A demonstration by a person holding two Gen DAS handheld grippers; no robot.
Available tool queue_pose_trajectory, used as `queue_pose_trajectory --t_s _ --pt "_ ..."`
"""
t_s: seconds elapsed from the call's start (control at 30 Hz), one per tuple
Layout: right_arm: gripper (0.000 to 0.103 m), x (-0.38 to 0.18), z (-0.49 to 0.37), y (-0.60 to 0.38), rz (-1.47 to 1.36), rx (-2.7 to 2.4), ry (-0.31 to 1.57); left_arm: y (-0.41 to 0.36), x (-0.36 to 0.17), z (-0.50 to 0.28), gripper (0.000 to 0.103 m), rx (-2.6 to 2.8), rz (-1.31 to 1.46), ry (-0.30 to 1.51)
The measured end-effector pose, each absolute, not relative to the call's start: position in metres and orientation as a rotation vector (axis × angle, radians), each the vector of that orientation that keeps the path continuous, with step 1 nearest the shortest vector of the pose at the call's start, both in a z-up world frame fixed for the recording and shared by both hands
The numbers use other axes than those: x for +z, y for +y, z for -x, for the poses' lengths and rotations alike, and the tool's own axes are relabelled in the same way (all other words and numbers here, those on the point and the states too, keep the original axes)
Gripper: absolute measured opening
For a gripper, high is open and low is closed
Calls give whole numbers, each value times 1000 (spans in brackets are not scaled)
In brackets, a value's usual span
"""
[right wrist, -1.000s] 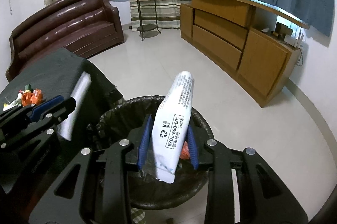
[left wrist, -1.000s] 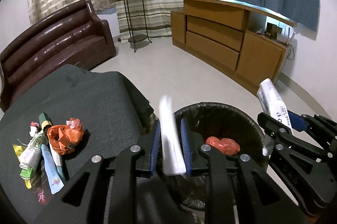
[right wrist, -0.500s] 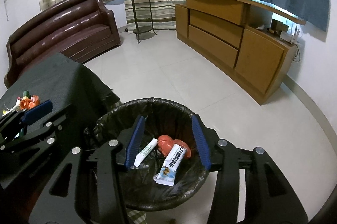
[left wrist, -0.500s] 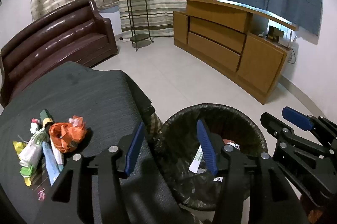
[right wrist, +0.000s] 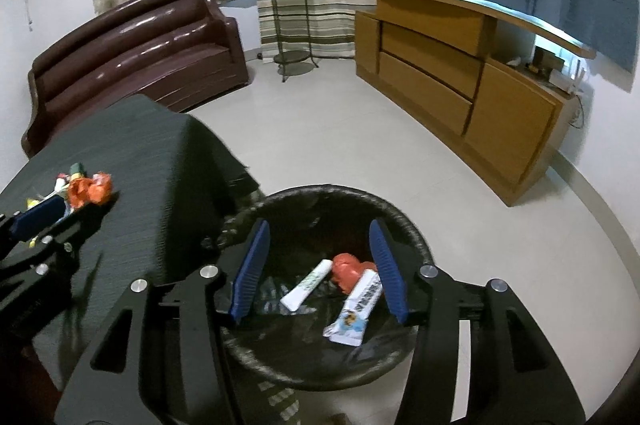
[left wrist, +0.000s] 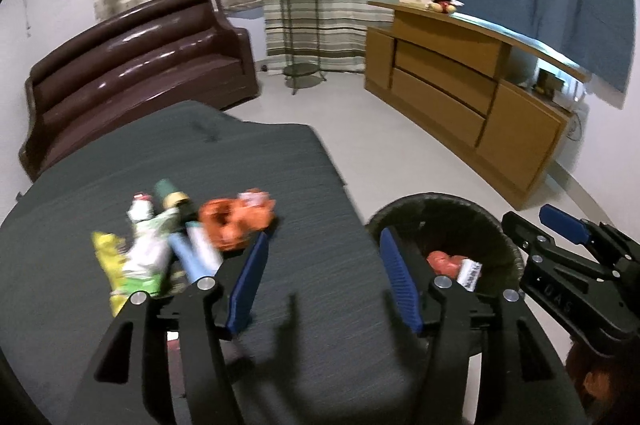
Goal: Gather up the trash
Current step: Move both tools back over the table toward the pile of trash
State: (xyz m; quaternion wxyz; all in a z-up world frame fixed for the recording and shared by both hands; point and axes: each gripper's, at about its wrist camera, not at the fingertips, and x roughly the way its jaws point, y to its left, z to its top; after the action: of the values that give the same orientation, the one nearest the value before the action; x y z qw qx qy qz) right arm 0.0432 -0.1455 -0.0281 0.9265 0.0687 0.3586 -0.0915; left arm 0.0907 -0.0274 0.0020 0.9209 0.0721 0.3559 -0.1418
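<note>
The black-lined trash bin [right wrist: 320,191] stands on the floor at the table's corner. Inside lie a white tube [right wrist: 306,289], a blue-and-white tube [right wrist: 356,309] and a red wrapper [right wrist: 348,271]. My right gripper [right wrist: 319,225] hovers over the bin, open and empty. My left gripper [left wrist: 323,239] is over the dark table cloth [left wrist: 240,161], its jaws opening with nothing between them. Just left of it lies a trash pile: an orange crumpled wrapper [left wrist: 232,221], tubes [left wrist: 196,253], a white-green pouch [left wrist: 146,249] and a yellow wrapper [left wrist: 106,257]. The bin [left wrist: 452,213] sits to its right.
A brown sofa [left wrist: 132,65] stands behind the table. A metal plant stand [left wrist: 298,25] is by the striped curtain. A wooden sideboard [left wrist: 460,93] lines the right wall. Pale floor [right wrist: 340,129] spreads between the bin and the furniture.
Both grippers opened and their tubes dropped into the bin. My left gripper then swung left from above the bin to over the table beside the trash pile.
</note>
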Motion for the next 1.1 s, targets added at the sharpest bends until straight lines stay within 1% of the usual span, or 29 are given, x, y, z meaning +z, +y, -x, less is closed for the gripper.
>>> queue_pose_trajectory --t_s 0.2,0.87,1.1 --pt "51 -24 -45 -117 -116 -131 739 9 7 -90 58 -217 -126 727" --pt "51 -9 -64 15 -22 108 738 155 -9 -86 58 27 -17 773" --pt "51 -2 -76 56 11 168 732 197 -6 -88 58 102 24 765"
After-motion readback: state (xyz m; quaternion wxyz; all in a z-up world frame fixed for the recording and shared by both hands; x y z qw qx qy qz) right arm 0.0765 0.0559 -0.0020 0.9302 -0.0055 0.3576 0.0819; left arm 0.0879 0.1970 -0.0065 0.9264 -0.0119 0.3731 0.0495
